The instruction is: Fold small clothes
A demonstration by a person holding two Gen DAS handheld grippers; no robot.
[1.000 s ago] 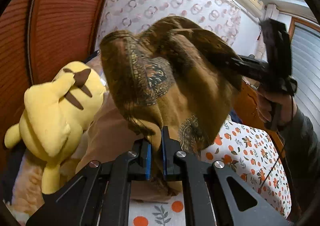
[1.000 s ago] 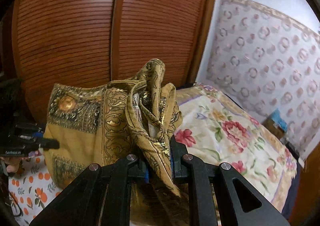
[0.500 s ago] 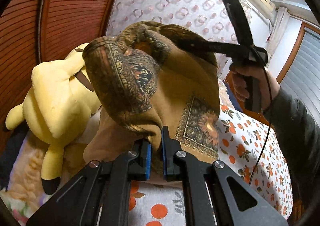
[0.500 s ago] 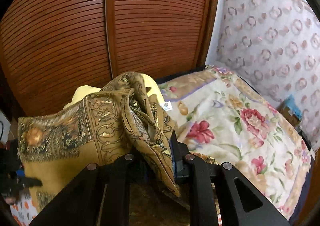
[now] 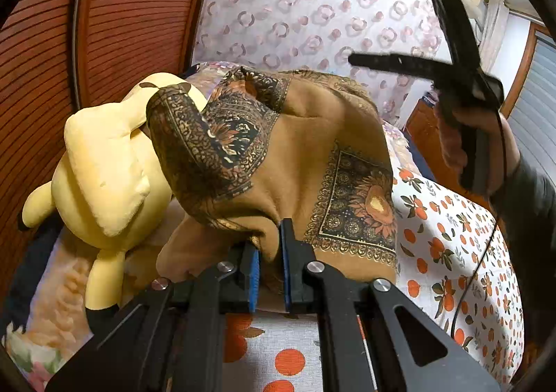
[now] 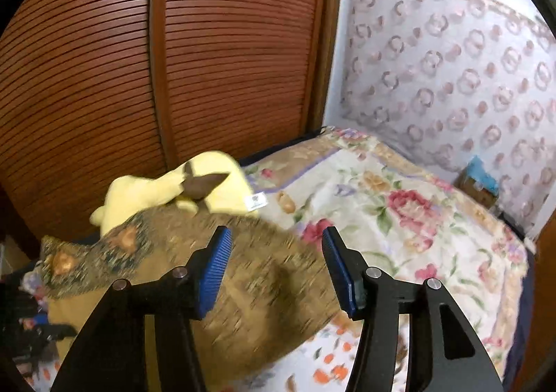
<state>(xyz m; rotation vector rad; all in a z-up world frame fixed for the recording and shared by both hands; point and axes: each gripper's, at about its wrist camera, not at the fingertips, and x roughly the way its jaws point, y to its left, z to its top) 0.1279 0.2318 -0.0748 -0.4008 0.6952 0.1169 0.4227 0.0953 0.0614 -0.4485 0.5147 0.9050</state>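
A brown garment point(image 5: 305, 155) with dark ornate patterned panels drapes over the bed. My left gripper point(image 5: 269, 260) is shut on a fold of its near edge. In the right wrist view the same garment point(image 6: 257, 291) lies blurred below my right gripper point(image 6: 276, 270), which is open and empty above it. The right gripper also shows in the left wrist view point(image 5: 354, 60), held up in a hand at the upper right, clear of the cloth.
A yellow plush toy point(image 5: 104, 166) lies left of the garment, against the slatted wooden wardrobe doors point(image 6: 173, 62). The bed has an orange-print sheet point(image 5: 451, 235) and a floral blanket point(image 6: 399, 211). A patterned curtain point(image 6: 451, 62) covers the wall behind.
My right gripper has opened and let go of the garment, which dropped onto the bed. The left gripper keeps its hold and the cloth has spread lower.
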